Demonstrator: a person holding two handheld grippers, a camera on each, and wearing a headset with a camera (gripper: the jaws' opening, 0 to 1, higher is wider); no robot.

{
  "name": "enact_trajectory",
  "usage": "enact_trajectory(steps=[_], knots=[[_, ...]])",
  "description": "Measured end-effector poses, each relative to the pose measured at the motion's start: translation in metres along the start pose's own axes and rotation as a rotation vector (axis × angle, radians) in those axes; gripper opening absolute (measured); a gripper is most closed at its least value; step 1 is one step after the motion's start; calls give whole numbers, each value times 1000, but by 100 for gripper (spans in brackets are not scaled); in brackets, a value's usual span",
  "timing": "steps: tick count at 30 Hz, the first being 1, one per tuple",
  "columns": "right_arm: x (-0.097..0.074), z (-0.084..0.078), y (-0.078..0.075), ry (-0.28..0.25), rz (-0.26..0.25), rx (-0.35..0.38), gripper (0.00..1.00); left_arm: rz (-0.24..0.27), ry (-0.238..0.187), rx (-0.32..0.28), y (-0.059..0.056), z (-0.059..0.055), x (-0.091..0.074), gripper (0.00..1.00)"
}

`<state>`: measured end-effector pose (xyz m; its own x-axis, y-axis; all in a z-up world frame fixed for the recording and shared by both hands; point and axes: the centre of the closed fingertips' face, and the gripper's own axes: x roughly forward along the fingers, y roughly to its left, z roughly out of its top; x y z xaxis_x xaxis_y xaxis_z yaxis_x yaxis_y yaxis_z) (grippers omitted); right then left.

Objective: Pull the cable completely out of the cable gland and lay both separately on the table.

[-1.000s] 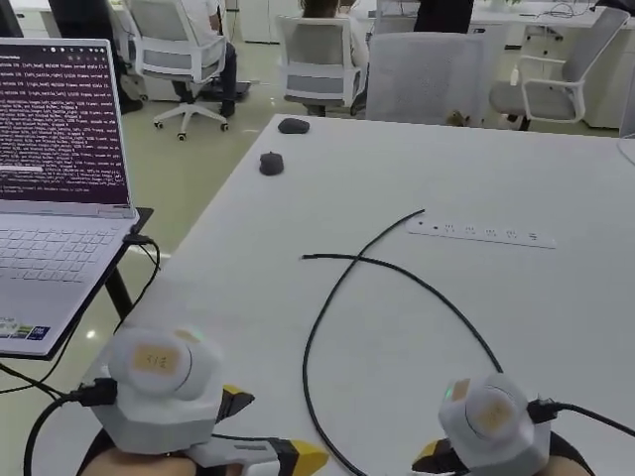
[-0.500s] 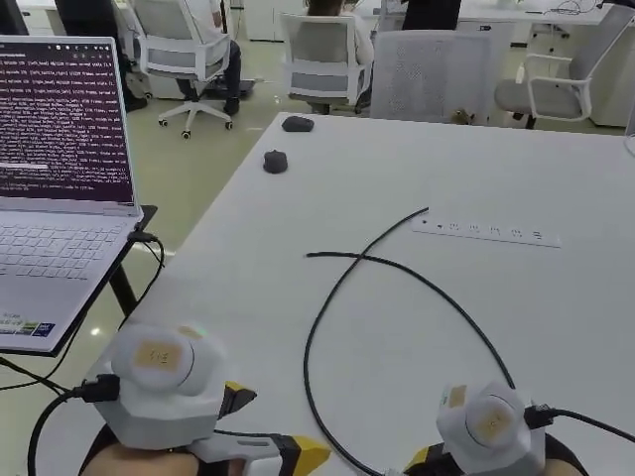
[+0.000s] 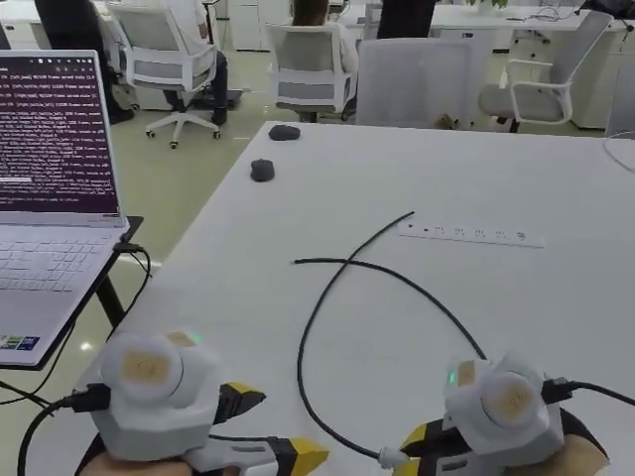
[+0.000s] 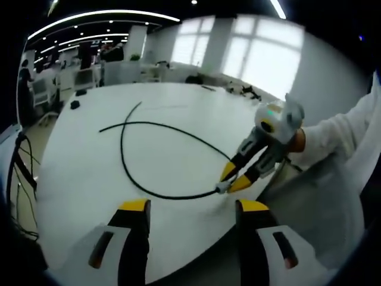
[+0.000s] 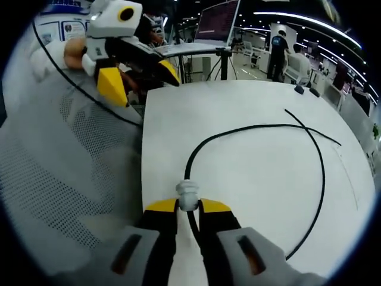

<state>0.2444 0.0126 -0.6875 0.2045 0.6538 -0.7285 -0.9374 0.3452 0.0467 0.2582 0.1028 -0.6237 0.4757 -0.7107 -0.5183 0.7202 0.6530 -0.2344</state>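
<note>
A long black cable (image 3: 300,357) lies in a crossed loop on the white table (image 3: 556,327). One end runs into a small white cable gland (image 3: 390,458), at the table's near edge. My right gripper (image 5: 187,207) is shut on the gland (image 5: 187,194), and the cable (image 5: 256,126) arcs away from it. My left gripper (image 4: 193,207) is open and holds nothing. It hangs a short way left of the gland (image 4: 221,188) and faces it. In the head view the left gripper (image 3: 298,456) sits at the bottom left and the right gripper (image 3: 409,454) at the bottom right.
A white power strip (image 3: 471,235) lies beyond the loop. Two dark mice (image 3: 262,171) (image 3: 284,132) sit near the table's far left corner. An open laptop (image 3: 50,178) stands on a stand to the left. Office chairs (image 3: 412,84) line the far side.
The right gripper has risen a little into the head view, so the white gland now shows at its tips. The left gripper has barely moved. The head camera shifted slightly.
</note>
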Motion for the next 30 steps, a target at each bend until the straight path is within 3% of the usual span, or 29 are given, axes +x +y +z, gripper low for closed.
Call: enact_trajectory(steps=[4,9,13,17,20,23,24,30], knots=[[-19,19,3,-30,-5,-34,11,-57,-48,62,-14,13,1,52],[-48,47,9,-83,-26,-112,11,-184,-129,161,-45,36,4,51],[-73,67,13,-128,-59,-201,11,-225,-140,197,-52,45,9,43],[-92,76,19,-139,-72,-267,11,-309,-157,298,-75,59,11,41],[-105,80,25,-137,-79,-338,11,-351,-185,299,-87,72,8,34],[-113,82,28,-148,-82,-357,11,-397,-222,277,-94,83,5,22],[-115,82,29,-148,-82,-368,11,-408,-241,261,-97,87,4,22],[-126,88,30,-161,-111,-409,11,-499,-252,269,-114,95,-7,24]])
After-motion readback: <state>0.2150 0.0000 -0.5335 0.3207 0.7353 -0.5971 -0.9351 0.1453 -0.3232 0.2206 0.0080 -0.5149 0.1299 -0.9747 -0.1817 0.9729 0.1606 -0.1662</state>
